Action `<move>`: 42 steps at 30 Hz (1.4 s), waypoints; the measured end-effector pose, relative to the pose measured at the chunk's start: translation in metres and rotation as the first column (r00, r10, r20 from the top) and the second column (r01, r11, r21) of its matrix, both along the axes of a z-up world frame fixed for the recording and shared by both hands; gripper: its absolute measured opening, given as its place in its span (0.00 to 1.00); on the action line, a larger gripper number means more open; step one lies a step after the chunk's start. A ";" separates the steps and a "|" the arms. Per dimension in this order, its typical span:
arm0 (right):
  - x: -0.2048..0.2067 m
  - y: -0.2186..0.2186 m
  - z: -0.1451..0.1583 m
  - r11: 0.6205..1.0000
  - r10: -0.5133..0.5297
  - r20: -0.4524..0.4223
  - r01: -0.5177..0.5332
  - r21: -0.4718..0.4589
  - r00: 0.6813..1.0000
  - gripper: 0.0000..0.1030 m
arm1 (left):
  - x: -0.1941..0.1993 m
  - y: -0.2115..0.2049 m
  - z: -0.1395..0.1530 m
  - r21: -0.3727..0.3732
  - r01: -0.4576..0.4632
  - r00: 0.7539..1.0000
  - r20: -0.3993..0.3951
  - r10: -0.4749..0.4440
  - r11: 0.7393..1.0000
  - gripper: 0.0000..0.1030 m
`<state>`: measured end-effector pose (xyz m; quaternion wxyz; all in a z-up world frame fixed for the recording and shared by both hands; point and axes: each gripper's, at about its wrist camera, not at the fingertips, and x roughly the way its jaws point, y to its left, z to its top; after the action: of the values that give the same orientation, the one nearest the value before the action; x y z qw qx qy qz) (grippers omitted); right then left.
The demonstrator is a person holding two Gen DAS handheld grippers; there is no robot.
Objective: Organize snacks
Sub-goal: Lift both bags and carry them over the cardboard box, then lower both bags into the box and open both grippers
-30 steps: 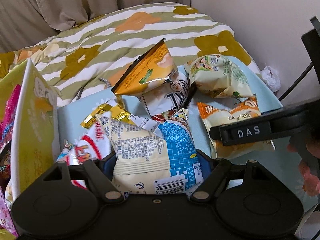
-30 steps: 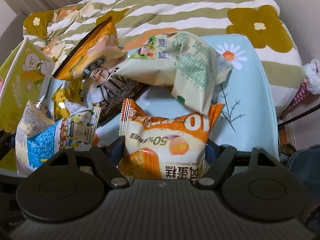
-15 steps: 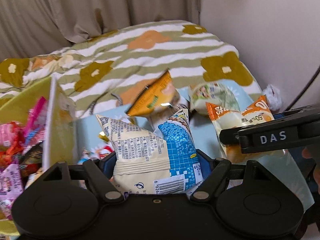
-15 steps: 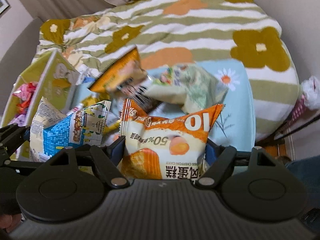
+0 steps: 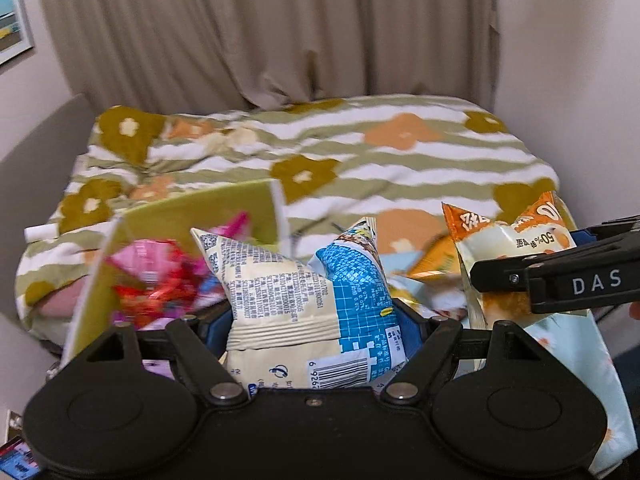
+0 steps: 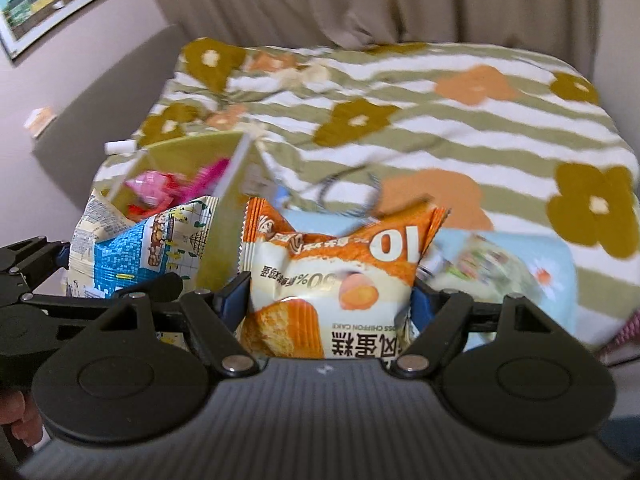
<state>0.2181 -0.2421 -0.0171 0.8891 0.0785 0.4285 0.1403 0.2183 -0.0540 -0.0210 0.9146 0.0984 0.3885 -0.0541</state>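
Left claw (image 5: 316,320) clamps blue-cream packet (image 5: 304,300); right claw (image 6: 332,300) clamps orange cake packet (image 6: 332,276).

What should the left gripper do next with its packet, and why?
Probably carry the blue packet left over the green box, then release. The left gripper has its jaws clamped on it, and the box already holds pink wrappers.

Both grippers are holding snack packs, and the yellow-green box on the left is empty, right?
Not quite: the yellow-green box is not empty. The left wrist view shows pink and red wrappers inside it. The rest holds: the left gripper is closed on the blue-and-cream pack, and the right gripper is closed on the orange chiffon cake pack.
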 end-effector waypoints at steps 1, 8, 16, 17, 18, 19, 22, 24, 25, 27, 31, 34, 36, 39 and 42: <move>0.003 0.010 0.003 1.000 0.012 0.008 -0.012 0.000 1.000 0.90 | 0.002 0.010 0.003 -0.003 -0.014 1.000 0.007 0.014 1.000 0.79; 0.027 0.083 0.021 0.998 0.065 0.044 -0.065 0.003 0.997 0.90 | 0.020 0.078 0.018 -0.015 -0.083 0.996 0.024 0.083 0.996 0.79; 0.066 0.151 0.019 0.998 0.064 0.034 -0.065 0.020 0.997 0.90 | 0.058 0.150 0.009 -0.035 -0.139 0.990 -0.021 0.138 0.990 0.79; 0.070 0.157 0.018 0.998 0.062 0.031 -0.062 0.018 0.998 0.90 | 0.062 0.156 0.006 -0.038 -0.140 0.990 -0.030 0.139 0.989 0.79; 0.074 0.163 0.016 0.998 0.057 0.027 -0.058 0.015 0.998 0.90 | 0.068 0.163 0.002 -0.040 -0.139 0.990 -0.040 0.138 0.989 0.79; 0.079 0.170 0.015 0.999 0.052 0.020 -0.052 0.011 0.998 0.90 | 0.074 0.169 -0.002 -0.043 -0.139 0.989 -0.051 0.136 0.989 0.79; 0.091 0.185 0.007 0.999 0.035 0.000 -0.035 0.000 0.999 0.90 | 0.087 0.181 -0.014 -0.056 -0.127 0.989 -0.089 0.121 0.990 0.82; 0.096 0.191 0.001 1.000 0.022 -0.017 -0.023 -0.005 1.000 0.90 | 0.095 0.186 -0.021 -0.063 -0.118 0.988 -0.110 0.110 0.991 0.88; 0.099 0.193 -0.003 1.000 0.015 -0.025 -0.015 -0.006 1.000 0.90 | 0.098 0.189 -0.024 -0.065 -0.116 0.987 -0.117 0.108 0.991 0.91; 0.102 0.195 -0.007 1.000 0.001 -0.038 -0.002 -0.008 0.999 0.90 | 0.100 0.192 -0.028 -0.067 -0.113 0.988 -0.116 0.105 0.991 0.99; 0.102 0.197 -0.013 0.999 -0.029 -0.055 0.028 -0.020 0.998 0.90 | 0.097 0.198 -0.034 -0.073 -0.091 0.988 -0.132 0.081 0.993 1.00; 0.100 0.199 -0.013 0.999 -0.047 -0.060 0.046 -0.022 0.997 0.91 | 0.090 0.203 -0.035 -0.086 -0.073 0.989 -0.136 0.061 0.994 1.00; 0.099 0.199 -0.013 0.998 -0.059 -0.059 0.057 -0.026 0.997 0.91 | 0.087 0.205 -0.034 -0.098 -0.067 0.990 -0.133 0.054 0.993 1.00; 0.100 0.202 -0.010 0.998 -0.065 -0.050 0.064 -0.029 0.997 0.91 | 0.084 0.209 -0.030 -0.110 -0.058 0.991 -0.126 0.044 0.992 1.00; 0.105 0.208 -0.007 0.998 -0.056 -0.040 0.055 -0.035 0.998 0.92 | 0.083 0.210 -0.025 -0.111 -0.050 0.993 -0.115 0.037 0.993 1.00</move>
<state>0.3227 -0.0345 -0.0240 0.8849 0.0784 0.4466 0.1067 0.3010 0.1563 -0.0459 0.8963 0.0343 0.4378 -0.0615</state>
